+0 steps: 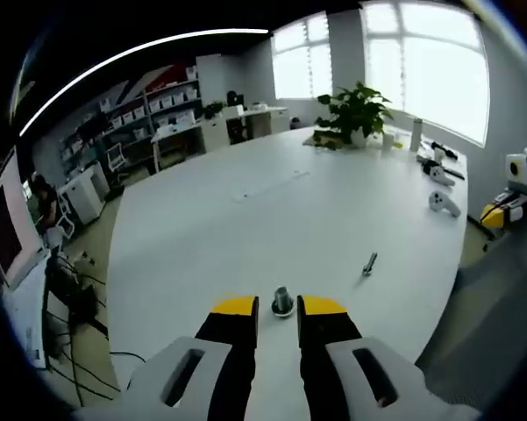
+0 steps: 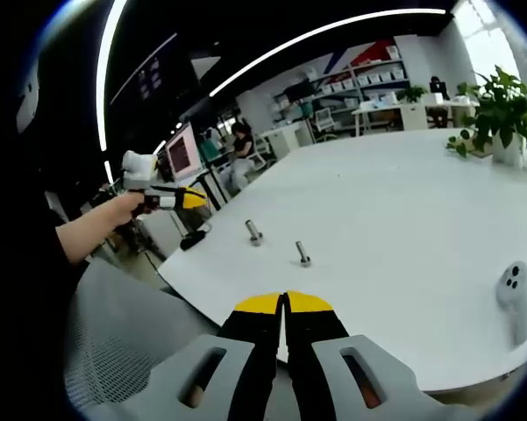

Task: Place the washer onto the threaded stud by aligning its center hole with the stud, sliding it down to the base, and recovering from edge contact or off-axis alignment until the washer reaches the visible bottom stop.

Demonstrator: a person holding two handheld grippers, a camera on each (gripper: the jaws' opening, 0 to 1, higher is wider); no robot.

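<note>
A potted plant (image 1: 358, 110) and white controllers (image 1: 445, 203) sit far across my bench (image 1: 245, 219). My left tongs (image 1: 279, 305) gape, empty, either side of the upright stud (image 1: 282, 300); a second stud (image 1: 369, 261) lies tilted nearby. My right tongs (image 2: 285, 303) are closed, empty

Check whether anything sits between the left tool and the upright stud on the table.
Nothing visible does. The stud stands just beyond the open tips of the left tool, in line with the gap between them, with bare white table around it. A second stud sits off to the side, out of the path.
</note>
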